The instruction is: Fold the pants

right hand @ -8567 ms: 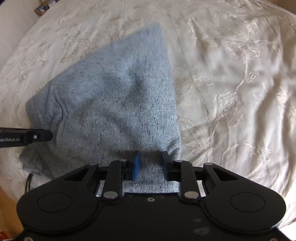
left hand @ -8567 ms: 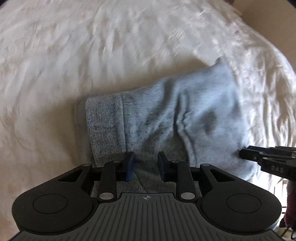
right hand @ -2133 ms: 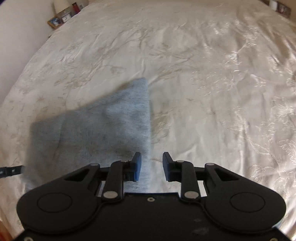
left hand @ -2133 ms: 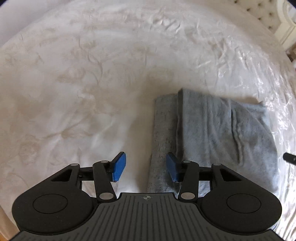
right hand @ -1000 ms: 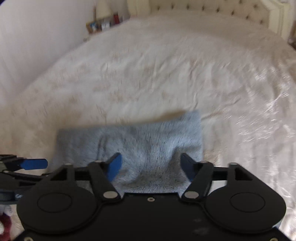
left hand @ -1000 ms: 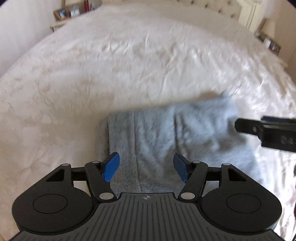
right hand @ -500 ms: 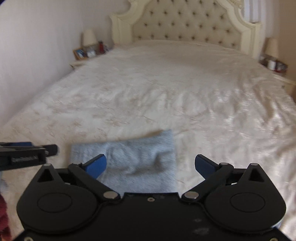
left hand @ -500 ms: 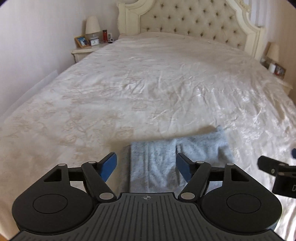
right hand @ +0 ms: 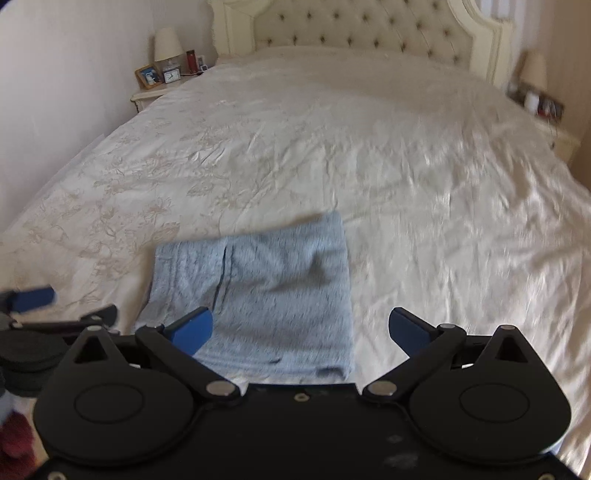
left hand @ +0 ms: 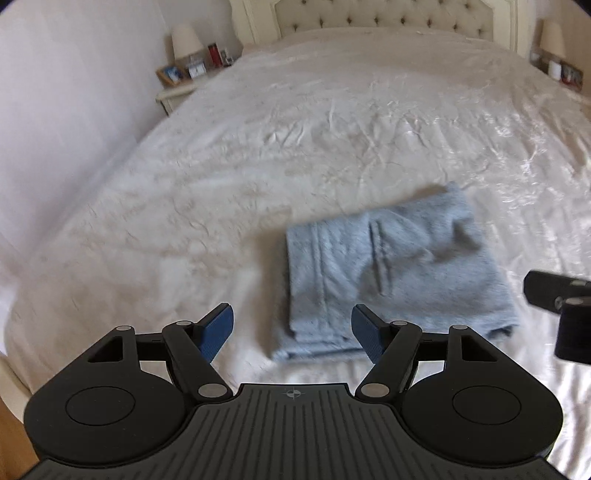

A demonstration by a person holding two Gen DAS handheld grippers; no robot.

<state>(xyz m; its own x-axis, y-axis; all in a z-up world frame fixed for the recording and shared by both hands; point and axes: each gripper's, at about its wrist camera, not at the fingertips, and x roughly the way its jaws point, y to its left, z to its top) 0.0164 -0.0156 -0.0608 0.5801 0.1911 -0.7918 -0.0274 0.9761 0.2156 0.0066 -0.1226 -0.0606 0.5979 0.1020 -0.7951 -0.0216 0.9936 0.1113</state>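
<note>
The grey-blue pants [left hand: 395, 269] lie folded into a compact rectangle near the foot of the bed, also seen in the right wrist view as the pants [right hand: 266, 295]. My left gripper [left hand: 291, 328] hangs above and short of the bundle, open, with nothing between its blue pads. My right gripper [right hand: 301, 330] is held above the bundle's near right corner, open wide and empty. Each gripper shows at the edge of the other's view: the right gripper [left hand: 561, 306] and the left gripper [right hand: 33, 306].
A cream patterned bedspread [right hand: 406, 184] covers the wide bed, with a tufted headboard [right hand: 354, 26] at the far end. Nightstands with lamps stand on both sides, the left nightstand [right hand: 155, 88] and the right nightstand [right hand: 543, 110]. A pale wall [left hand: 55, 110] runs along the left.
Both grippers have risen and drawn back from the folded pants, so the whole bed now shows. The jaws of both widened, the right ones most. The pants stay flat on the bed.
</note>
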